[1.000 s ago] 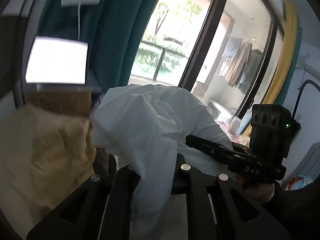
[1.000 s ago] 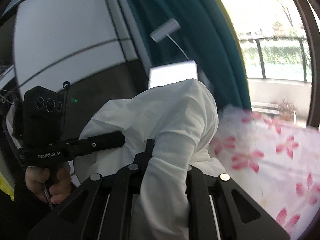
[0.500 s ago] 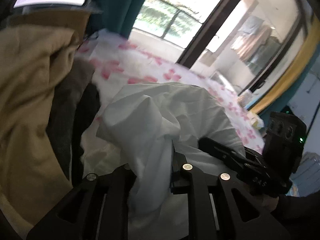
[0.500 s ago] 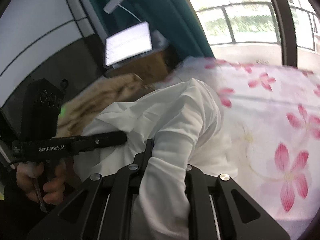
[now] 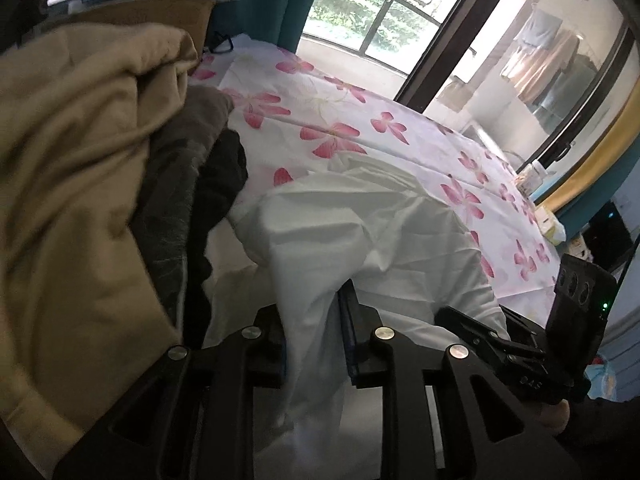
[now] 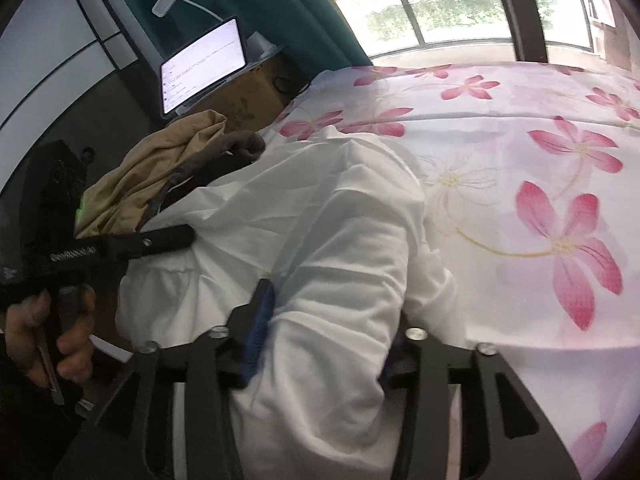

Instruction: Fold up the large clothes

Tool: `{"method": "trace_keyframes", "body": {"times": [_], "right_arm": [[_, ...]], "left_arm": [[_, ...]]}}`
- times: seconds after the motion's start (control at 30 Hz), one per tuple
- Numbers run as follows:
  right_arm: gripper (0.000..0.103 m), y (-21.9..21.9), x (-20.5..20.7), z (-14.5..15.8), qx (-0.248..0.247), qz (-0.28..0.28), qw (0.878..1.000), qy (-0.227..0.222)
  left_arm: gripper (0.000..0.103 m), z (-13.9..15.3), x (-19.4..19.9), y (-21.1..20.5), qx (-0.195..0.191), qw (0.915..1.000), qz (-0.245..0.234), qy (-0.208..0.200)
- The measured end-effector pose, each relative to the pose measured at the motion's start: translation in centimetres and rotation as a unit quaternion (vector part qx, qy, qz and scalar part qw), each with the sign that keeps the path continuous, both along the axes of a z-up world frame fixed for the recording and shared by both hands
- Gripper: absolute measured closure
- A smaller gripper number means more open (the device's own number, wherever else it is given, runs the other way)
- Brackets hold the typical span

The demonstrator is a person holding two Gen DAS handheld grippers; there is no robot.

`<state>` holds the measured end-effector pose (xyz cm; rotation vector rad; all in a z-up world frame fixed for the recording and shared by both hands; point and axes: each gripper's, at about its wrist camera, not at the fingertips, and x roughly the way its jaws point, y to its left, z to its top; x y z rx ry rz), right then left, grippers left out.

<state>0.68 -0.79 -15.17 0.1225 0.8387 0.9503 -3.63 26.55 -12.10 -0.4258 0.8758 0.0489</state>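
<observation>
We see a bed point(image 5: 400, 120) under a sheet point(image 6: 540, 152) printed with pink flowers, running toward a window. On its near part lies the white garment point(image 6: 312, 220), bunched up, its folds leading into both grippers. Beside it on the left is a pile of clothes point(image 5: 80, 160), tan over grey and black. A lit screen point(image 6: 202, 64) stands past the pile. The right gripper point(image 6: 324, 320) has its jaws opening, cloth between them and loose on at least one side. The left gripper point(image 5: 316, 320) is opening too; its jaws seem just clear of the fold, though cloth hides the pads.
</observation>
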Motion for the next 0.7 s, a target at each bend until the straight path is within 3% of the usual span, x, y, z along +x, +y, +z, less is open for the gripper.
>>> {"method": "trace_keyframes", "body": {"times": [0.23,0.33,0.47,0.7], "right_arm": [[0.024,-1.4,-0.1,1.7,-0.024,-0.013,1.000,-0.011],[0.019,-2.1,0.0,2.9,-0.031,-0.027,0.999,-0.027],[0.017,-2.3,0.1,3.6,-0.046,-0.036,0.997,-0.049],[0.013,-2.4,0.9,0.5,-0.078,-0.040,0.996,-0.023]], "left_arm": [[0.073,3.5,-1.2,-0.1,0.035,0.9987,0.019,-0.031],[0.071,3.9,-0.5,-0.7,0.039,0.9985,0.009,-0.036],[0.070,2.6,1.0,-1.1,0.045,0.9988,0.002,-0.018],[0.070,-1.0,2.0,-0.1,0.055,0.9979,0.023,0.025]]}}
